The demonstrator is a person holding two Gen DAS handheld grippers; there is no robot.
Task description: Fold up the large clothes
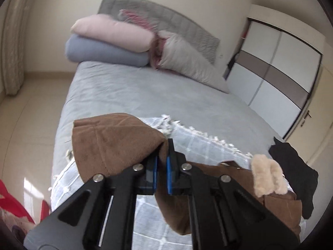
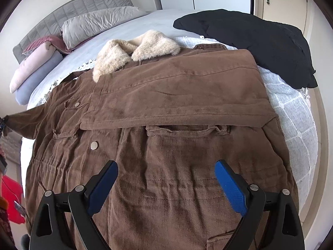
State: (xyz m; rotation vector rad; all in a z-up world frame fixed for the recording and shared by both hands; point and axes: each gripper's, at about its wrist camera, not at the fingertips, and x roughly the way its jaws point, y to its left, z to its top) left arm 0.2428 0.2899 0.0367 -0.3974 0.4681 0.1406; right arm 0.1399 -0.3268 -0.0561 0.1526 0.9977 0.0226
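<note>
A brown corduroy jacket (image 2: 166,145) with a cream fleece collar (image 2: 135,52) lies on a white checked throw (image 2: 295,114) on the bed. One sleeve (image 2: 183,95) is folded across its chest. My left gripper (image 1: 163,156) is shut on the other brown sleeve (image 1: 112,143) and holds it lifted above the bed; that sleeve shows at the left edge of the right wrist view (image 2: 20,120). My right gripper (image 2: 166,170) is open and empty, hovering over the jacket's lower front.
A black garment (image 2: 249,41) lies beyond the jacket on the bed's right. Pillows and rolled blankets (image 1: 108,41) sit by the grey headboard (image 1: 166,20). A wardrobe (image 1: 281,66) stands right of the bed. Red cloth (image 2: 12,200) is at the lower left.
</note>
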